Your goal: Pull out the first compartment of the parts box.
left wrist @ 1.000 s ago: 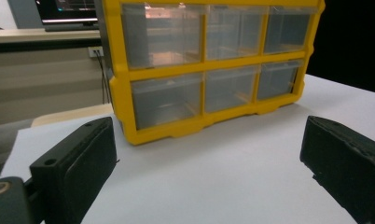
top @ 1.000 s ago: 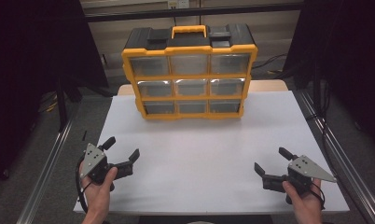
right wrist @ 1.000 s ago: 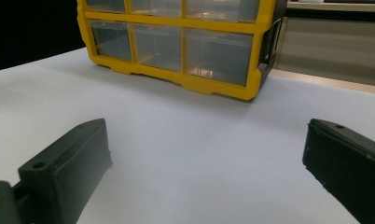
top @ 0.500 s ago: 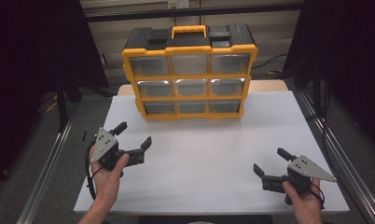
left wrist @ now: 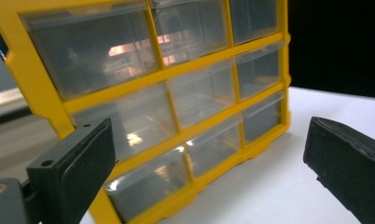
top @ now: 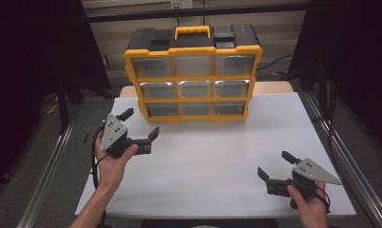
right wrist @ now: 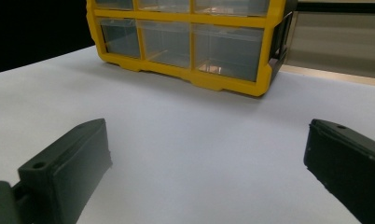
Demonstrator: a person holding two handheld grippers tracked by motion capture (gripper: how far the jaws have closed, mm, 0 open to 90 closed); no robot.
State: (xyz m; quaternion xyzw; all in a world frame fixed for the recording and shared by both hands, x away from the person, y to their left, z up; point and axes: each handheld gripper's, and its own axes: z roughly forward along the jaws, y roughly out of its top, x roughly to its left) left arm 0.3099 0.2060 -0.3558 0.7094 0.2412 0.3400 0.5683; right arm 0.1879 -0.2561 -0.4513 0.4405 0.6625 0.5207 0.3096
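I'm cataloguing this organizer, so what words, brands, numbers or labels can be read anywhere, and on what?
None can be read: the yellow drawer organizer, its clear drawers, the left gripper, the right gripper and the white table show no legible text.

A drawer cabinet (top: 193, 76) stands upright at the far middle of the bench (top: 217, 156), its drawers facing the person. The left gripper (top: 140, 128) is near the cabinet's lower left corner. The right gripper (top: 274, 166) is well apart, at the near right of the bench.
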